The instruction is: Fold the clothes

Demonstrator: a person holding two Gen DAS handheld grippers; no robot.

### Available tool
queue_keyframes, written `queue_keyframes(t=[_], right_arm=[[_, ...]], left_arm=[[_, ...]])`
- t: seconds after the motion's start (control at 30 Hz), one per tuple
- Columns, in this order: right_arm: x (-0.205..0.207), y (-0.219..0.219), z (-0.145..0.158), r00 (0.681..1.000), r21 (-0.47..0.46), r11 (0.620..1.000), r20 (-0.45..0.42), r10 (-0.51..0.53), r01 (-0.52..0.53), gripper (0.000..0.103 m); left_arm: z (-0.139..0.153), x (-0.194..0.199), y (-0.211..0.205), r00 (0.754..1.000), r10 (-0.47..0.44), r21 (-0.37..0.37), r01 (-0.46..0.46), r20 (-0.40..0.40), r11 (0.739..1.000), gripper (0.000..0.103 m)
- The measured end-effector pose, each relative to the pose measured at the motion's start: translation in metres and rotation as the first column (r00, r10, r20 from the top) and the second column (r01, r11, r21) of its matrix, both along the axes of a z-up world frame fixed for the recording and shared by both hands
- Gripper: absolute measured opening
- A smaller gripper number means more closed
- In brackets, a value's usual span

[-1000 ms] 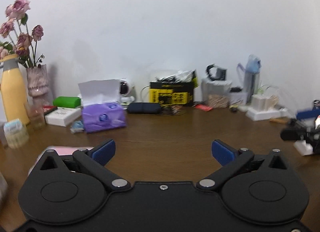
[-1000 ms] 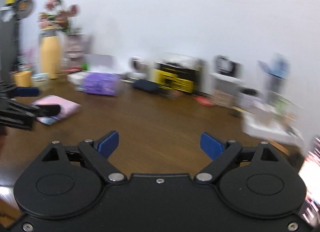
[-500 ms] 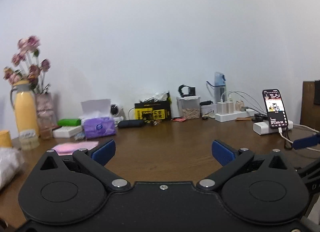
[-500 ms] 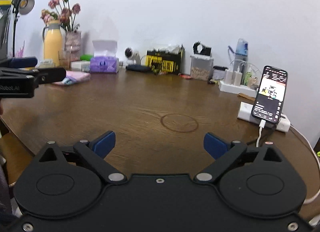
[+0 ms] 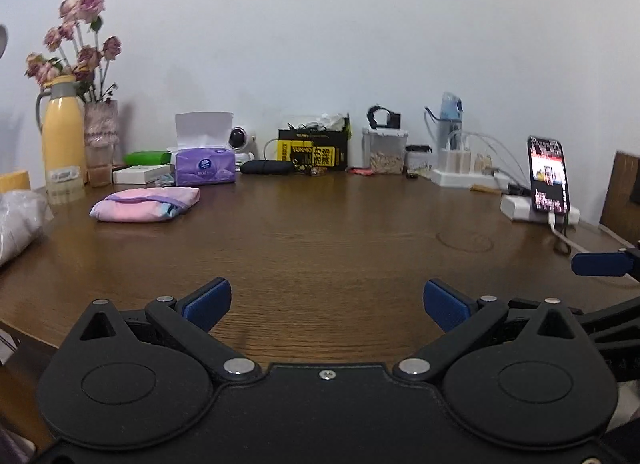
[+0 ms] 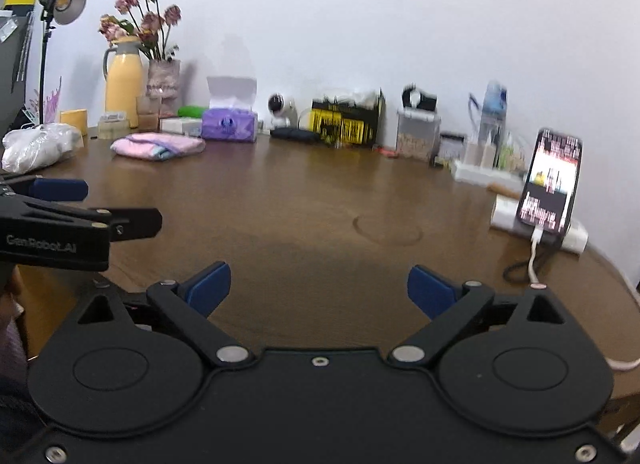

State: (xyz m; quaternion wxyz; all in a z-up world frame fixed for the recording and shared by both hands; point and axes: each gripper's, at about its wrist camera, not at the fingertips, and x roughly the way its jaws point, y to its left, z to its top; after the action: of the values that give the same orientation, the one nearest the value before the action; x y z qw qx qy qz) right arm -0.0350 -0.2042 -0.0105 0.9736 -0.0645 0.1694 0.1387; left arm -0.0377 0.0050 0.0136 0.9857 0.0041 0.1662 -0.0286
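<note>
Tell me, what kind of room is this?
Probably a home or small-office room, not a lab: a wooden table against a plain wall, cluttered with a flower vase, a tissue box and a charging phone. A folded pink garment lies on it.

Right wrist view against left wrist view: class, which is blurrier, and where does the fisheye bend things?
Right wrist view: motion-smeared, phone and yellow box soft. Left wrist view: sharper, tissue box crisp; table edge bows and corners darken in both.
</note>
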Motion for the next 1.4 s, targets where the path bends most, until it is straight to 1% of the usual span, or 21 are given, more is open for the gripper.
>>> queue_keyframes(t=[0.07,0.13,0.2,0.3,0.43,0.63,0.8,1.4], right_arm=[[0.002,-0.001,-0.002,1.000,0.007,1.000,-0.019,-0.004,0.004,0.098],[0.004,-0.002,-0.003,0.999,0.013,1.000,-0.038,-0.008,0.008,0.098],[0.007,-0.002,-0.004,0.999,0.012,1.000,-0.052,-0.015,0.016,0.098],[0.010,-0.003,-0.007,0.997,0.016,1.000,-0.071,-0.016,0.017,0.098],[0.014,-0.003,-0.010,0.995,0.019,1.000,-0.101,-0.008,0.010,0.098],[0.018,-0.001,-0.014,0.991,0.011,1.000,-0.136,-0.010,0.011,0.098],[0.018,-0.002,-0.015,0.990,0.011,1.000,-0.138,-0.014,0.015,0.101],[0.020,-0.003,-0.015,0.990,0.011,1.000,-0.138,-0.020,0.022,0.102]], left_arm=[[-0.003,0.006,-0.002,0.999,0.001,0.013,0.000,-0.049,1.000,0.103],[-0.005,0.007,-0.003,0.997,-0.002,0.010,0.003,-0.076,1.000,0.103],[-0.007,0.008,-0.004,0.997,-0.006,0.016,0.007,-0.077,1.000,0.103],[-0.012,0.011,-0.006,0.994,-0.005,0.035,0.009,-0.107,0.999,0.103],[-0.018,0.017,-0.001,0.985,0.001,0.010,0.001,-0.170,1.000,0.103],[-0.019,0.015,-0.001,0.986,0.011,0.018,-0.008,-0.167,1.000,0.103],[-0.018,0.014,-0.002,0.986,0.023,0.017,-0.020,-0.165,1.000,0.103],[-0.018,0.016,-0.006,0.985,0.039,0.016,-0.037,-0.166,0.999,0.103]])
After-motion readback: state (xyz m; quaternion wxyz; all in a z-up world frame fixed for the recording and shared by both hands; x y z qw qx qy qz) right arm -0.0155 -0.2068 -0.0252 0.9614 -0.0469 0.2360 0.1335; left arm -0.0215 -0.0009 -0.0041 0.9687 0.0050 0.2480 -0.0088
